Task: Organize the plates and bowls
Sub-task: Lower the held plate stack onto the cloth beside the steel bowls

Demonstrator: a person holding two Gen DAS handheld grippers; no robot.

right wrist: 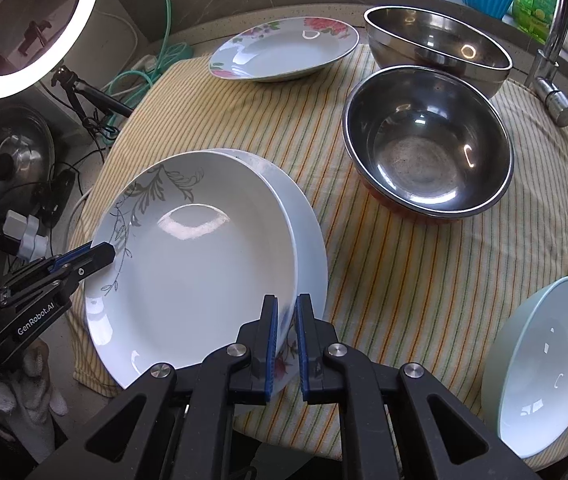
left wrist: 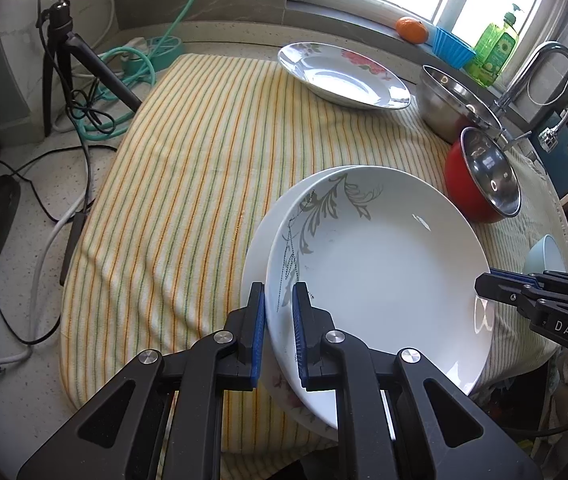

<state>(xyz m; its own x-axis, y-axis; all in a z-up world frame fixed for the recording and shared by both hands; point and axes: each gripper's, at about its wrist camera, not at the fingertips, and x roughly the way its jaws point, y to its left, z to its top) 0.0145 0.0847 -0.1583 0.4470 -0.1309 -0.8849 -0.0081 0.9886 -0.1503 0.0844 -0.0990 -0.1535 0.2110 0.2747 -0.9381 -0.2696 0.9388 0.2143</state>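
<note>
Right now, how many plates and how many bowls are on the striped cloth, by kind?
Plates: 3 (leaf plate, plate under it, flowered plate)
Steel bowls: 2 ()
Pale blue bowl: 1
Total: 6

White plate (left wrist: 384, 280) with grey leaf pattern; yellow-striped cloth (left wrist: 188, 184); red-sided steel bowl (left wrist: 480, 184)

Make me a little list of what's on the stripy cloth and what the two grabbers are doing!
held: leaf-pattern plate, gripped at both rims
left gripper: shut on its rim
right gripper: shut on the opposite rim
underneath: another plate
far side: flowered plate
bowls: two steel bowls, pale blue bowl
surface: striped cloth
</note>
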